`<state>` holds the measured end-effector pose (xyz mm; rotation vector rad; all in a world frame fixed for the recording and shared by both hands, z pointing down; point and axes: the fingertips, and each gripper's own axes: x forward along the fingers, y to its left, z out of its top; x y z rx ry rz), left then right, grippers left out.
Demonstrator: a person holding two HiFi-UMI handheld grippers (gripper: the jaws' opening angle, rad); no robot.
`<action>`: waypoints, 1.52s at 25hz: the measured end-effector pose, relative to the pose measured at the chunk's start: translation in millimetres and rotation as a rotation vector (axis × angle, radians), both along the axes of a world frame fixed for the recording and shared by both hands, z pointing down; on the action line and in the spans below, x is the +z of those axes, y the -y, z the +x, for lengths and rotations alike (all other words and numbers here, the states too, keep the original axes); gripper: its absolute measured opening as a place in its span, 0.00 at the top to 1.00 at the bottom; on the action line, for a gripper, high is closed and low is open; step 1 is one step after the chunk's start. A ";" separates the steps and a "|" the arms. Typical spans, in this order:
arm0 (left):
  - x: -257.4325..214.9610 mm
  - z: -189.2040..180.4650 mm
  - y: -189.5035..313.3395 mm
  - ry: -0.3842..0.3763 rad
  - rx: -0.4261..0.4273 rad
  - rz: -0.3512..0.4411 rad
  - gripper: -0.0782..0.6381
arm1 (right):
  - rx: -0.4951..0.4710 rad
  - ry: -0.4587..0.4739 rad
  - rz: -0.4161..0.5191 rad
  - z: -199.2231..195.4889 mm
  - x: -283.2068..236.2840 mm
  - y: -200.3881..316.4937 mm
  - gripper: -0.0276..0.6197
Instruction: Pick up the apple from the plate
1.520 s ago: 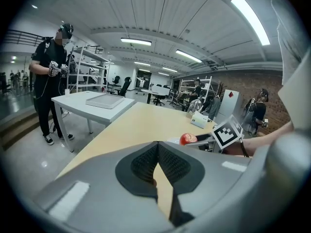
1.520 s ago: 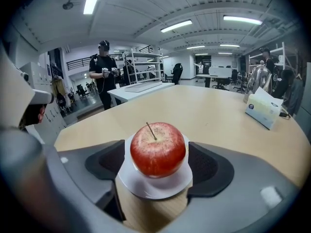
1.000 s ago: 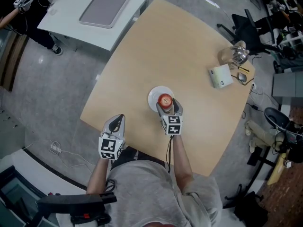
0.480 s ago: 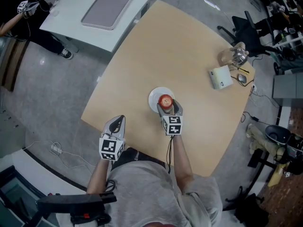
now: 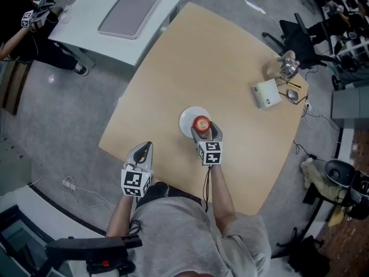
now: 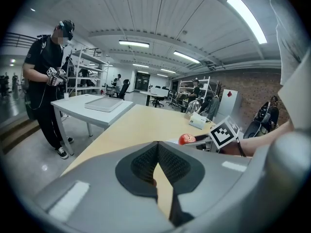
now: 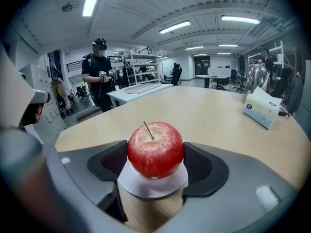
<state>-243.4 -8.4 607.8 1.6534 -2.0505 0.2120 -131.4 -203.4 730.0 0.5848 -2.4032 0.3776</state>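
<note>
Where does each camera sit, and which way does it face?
Head view: on the person's head, looking steeply down at the table; the person's arms, left gripper and right gripper show.
Left gripper view: rides the left gripper, looks along its shut jaws across the table; the right gripper shows at right.
Right gripper view: rides the right gripper, looks along jaws shut on the apple on the plate.
Shared: all three show the apple.
</note>
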 end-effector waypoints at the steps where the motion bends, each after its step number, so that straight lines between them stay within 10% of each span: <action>1: -0.6 0.1 -0.2 0.001 0.000 0.001 0.86 | 0.001 0.002 0.002 0.3 -1.3 0.4 0.39; 38: -22.2 42.9 5.7 0.048 0.138 0.050 0.86 | 0.129 0.080 0.044 68.9 -46.0 -7.4 0.39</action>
